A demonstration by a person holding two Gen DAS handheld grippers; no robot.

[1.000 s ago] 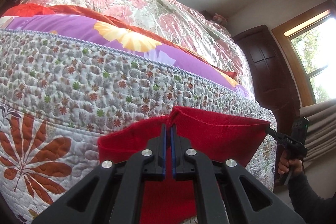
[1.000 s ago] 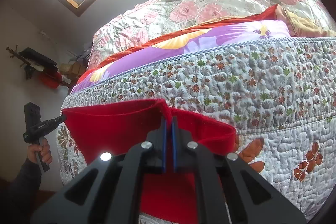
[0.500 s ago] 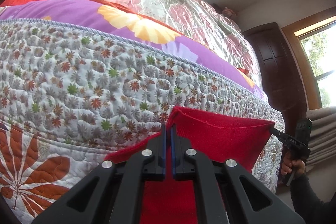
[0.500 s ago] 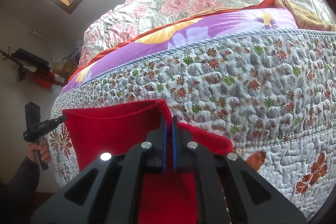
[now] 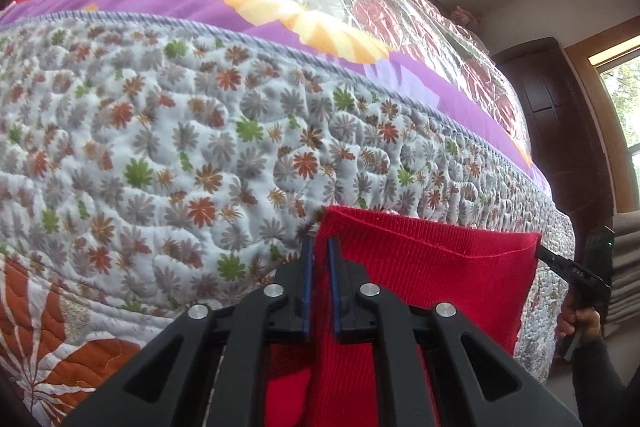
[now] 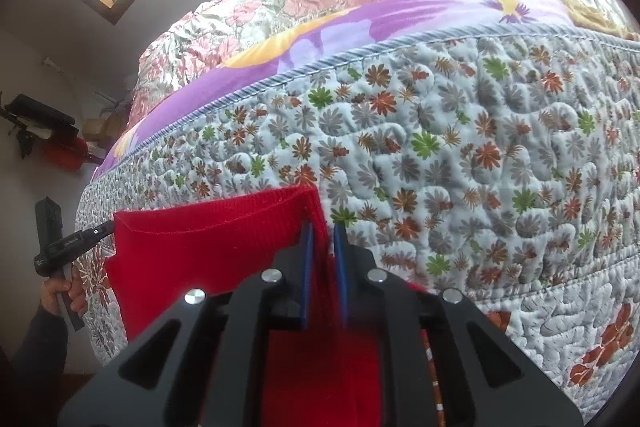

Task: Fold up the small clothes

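Red knit garment [image 5: 432, 267] hung stretched in front of the quilted bed [image 5: 160, 147]. Left gripper [image 5: 319, 247] and right gripper [image 6: 321, 231] each pinched a top corner. Likely soft, light, floppy; hemmed corners hold best.

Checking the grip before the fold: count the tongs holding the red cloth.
2. The left tongs pinch one top corner of the red cloth; the right tongs pinch the opposite one.
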